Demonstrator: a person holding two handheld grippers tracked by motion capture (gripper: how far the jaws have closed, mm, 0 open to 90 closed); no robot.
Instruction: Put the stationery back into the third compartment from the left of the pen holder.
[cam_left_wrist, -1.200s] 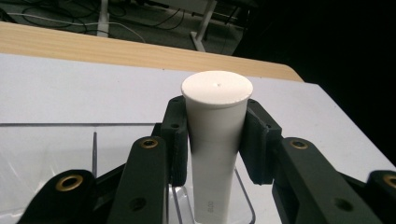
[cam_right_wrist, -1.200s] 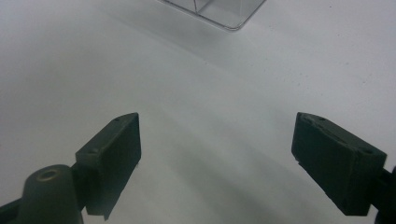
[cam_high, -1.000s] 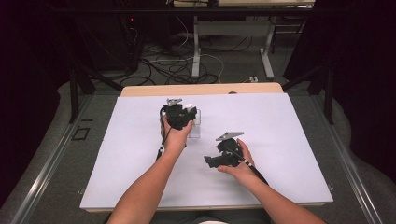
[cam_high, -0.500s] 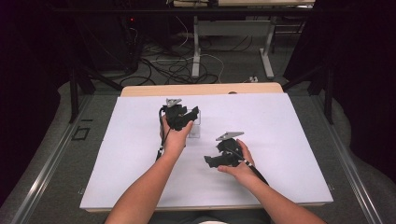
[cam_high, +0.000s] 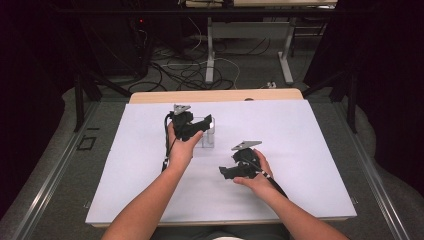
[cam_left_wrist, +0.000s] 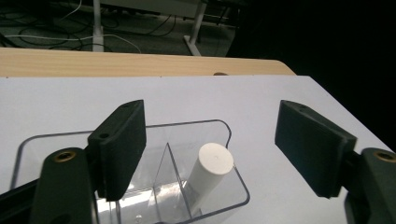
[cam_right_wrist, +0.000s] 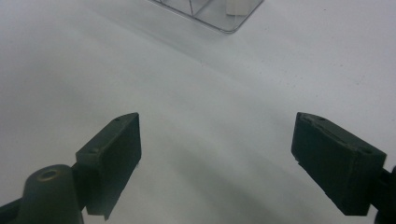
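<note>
The left gripper (cam_left_wrist: 210, 154) fingers (cam_left_wrist: 122, 147) have just been opening, standing apart around nothing; the white cylinder (cam_left_wrist: 210, 170) is leaning in the clear tray (cam_left_wrist: 236, 189) at six o'clock. Lift straight up, avoiding the rim. The right gripper (cam_right_wrist: 215, 163) is idling with fingers apart over the desk (cam_right_wrist: 196, 93).

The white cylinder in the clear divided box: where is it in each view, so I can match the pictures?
High view: white cylinder at the far right end of the clear box, just past the left gripper, above centre.
Left gripper view: lower centre, leaning in the box's right compartment, between the open jaws.
Right gripper view: a pale piece at the top edge, probably the cylinder.
Shared landmark: the box's clear divider.
</note>
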